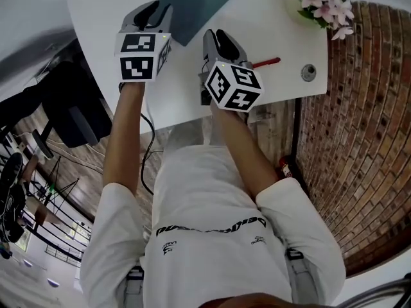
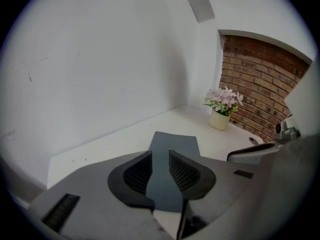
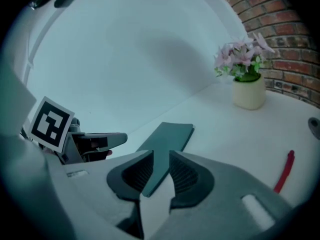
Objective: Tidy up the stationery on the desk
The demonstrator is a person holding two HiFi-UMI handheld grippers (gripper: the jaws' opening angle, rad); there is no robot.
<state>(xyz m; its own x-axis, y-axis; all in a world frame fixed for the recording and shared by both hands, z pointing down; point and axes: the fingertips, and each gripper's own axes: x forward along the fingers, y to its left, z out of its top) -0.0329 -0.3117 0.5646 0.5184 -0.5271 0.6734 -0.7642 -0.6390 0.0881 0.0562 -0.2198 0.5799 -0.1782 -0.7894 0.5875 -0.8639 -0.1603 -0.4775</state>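
Observation:
A dark teal notebook (image 1: 192, 5) lies flat at the far middle of the white desk (image 1: 276, 24). A red pen (image 1: 266, 62) lies to the right, near the desk's front edge. My left gripper (image 1: 153, 11) hovers at the notebook's near left corner, open and holding nothing; the notebook (image 2: 175, 144) shows through the gap between its jaws. My right gripper (image 1: 221, 40) is beside it, between notebook and pen, also open and empty. In the right gripper view the notebook (image 3: 170, 134) is just ahead and the pen (image 3: 284, 173) is at the lower right.
A cream pot of pink flowers (image 1: 324, 5) stands at the desk's far right corner, against a brick wall (image 1: 359, 108). A small round metal fitting (image 1: 309, 72) sits in the desk near the pen. Dark equipment and cables lie on the floor at left (image 1: 70, 114).

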